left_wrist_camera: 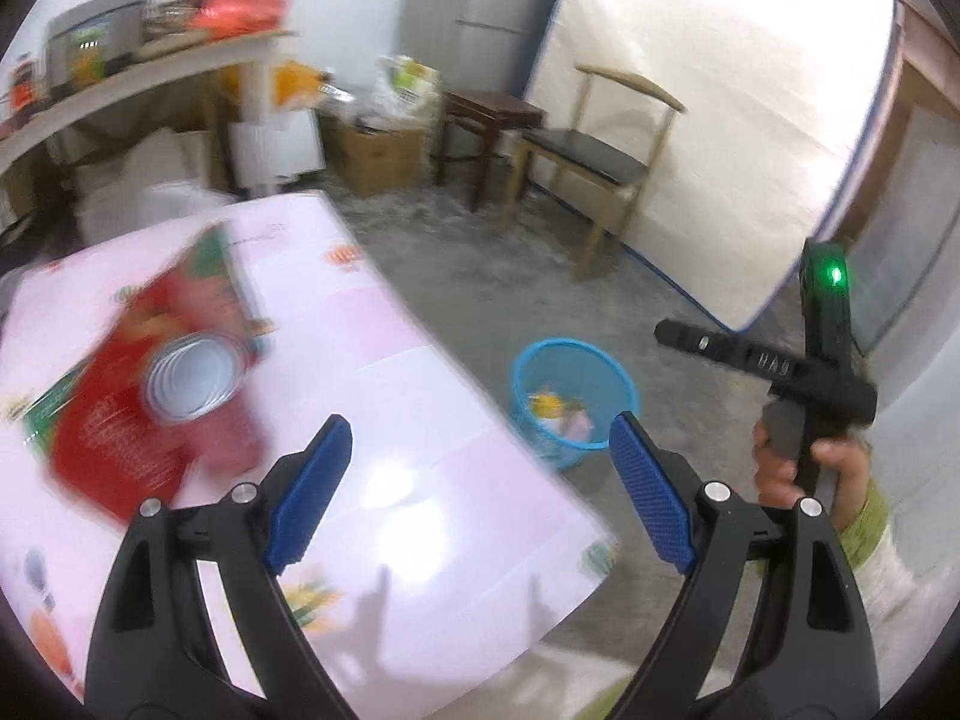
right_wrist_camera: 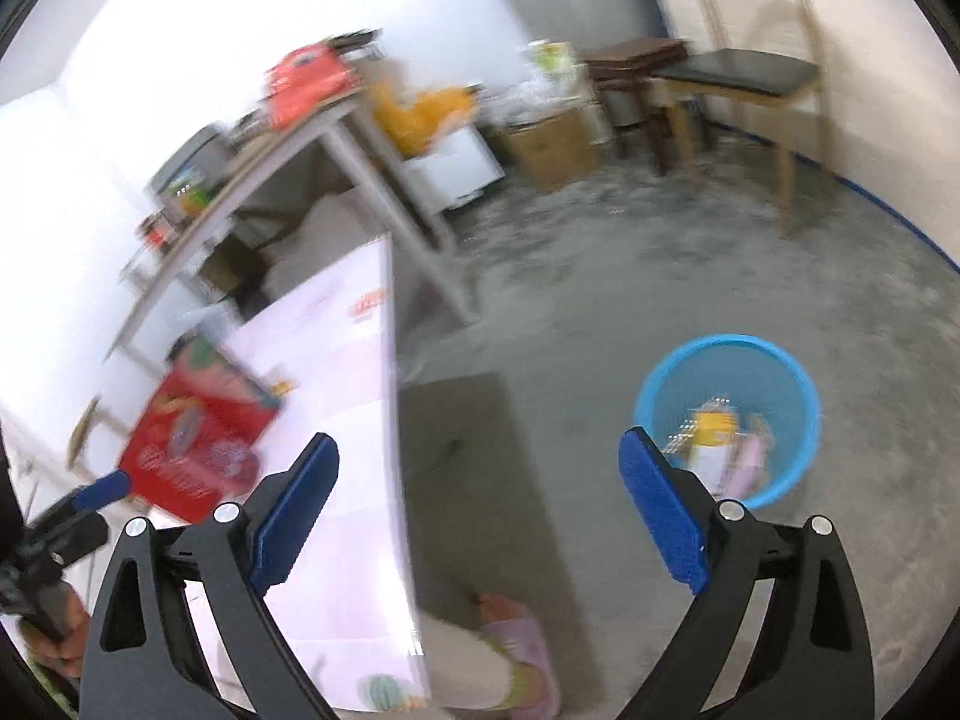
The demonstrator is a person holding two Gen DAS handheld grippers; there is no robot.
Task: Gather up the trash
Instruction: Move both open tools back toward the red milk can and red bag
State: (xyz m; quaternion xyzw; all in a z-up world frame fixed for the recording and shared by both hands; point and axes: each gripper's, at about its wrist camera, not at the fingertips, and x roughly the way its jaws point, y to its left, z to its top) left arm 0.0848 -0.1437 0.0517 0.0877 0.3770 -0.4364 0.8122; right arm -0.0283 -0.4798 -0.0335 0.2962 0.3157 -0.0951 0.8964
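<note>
A blue mesh wastebasket [left_wrist_camera: 573,399] stands on the concrete floor beside the table, with yellow and pink scraps inside; in the right wrist view the wastebasket [right_wrist_camera: 729,420] is at the right. On the pink-clothed table [left_wrist_camera: 384,480] lies a red packet [left_wrist_camera: 144,384] with a round tin [left_wrist_camera: 195,378] on it, both blurred. The red packet [right_wrist_camera: 198,438] also appears at the left of the right wrist view. My left gripper [left_wrist_camera: 480,450] hangs open and empty above the table's corner. My right gripper [right_wrist_camera: 480,468] is open and empty too, over the table's edge [right_wrist_camera: 390,420] and floor.
A wooden chair [left_wrist_camera: 594,162] and a dark stool [left_wrist_camera: 486,120] stand by the white wall. Cardboard boxes [left_wrist_camera: 378,150] and bags crowd under a cluttered shelf table [left_wrist_camera: 144,72]. A person's hand holds the other gripper's handle [left_wrist_camera: 804,360]; a slippered foot [right_wrist_camera: 522,648] is by the table.
</note>
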